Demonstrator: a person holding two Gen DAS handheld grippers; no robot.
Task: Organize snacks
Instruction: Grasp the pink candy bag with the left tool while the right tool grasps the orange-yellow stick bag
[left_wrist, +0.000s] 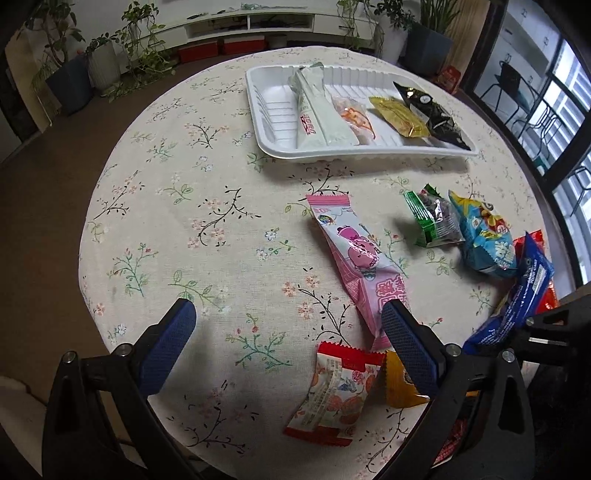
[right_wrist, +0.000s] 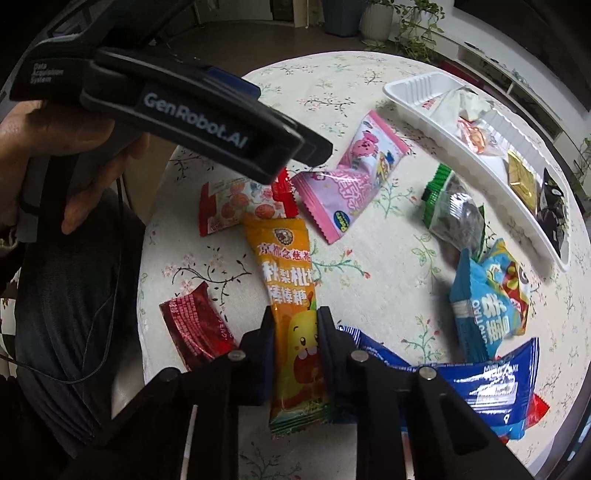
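Potted plants stand far left on the brown floor; a white shelf unit holds what may be red boxes.

The long orange snack lies flat, its top pointing to 12 o'clock (a yellow cartoon face near the bottom), with the white tray at 2 o'clock.

We are closing our right claw on the orange lollipop packet, its two fingers pressing the packet's sides. Our left claw is hovering over the tabletop, near the pink snack packet and the white tray.
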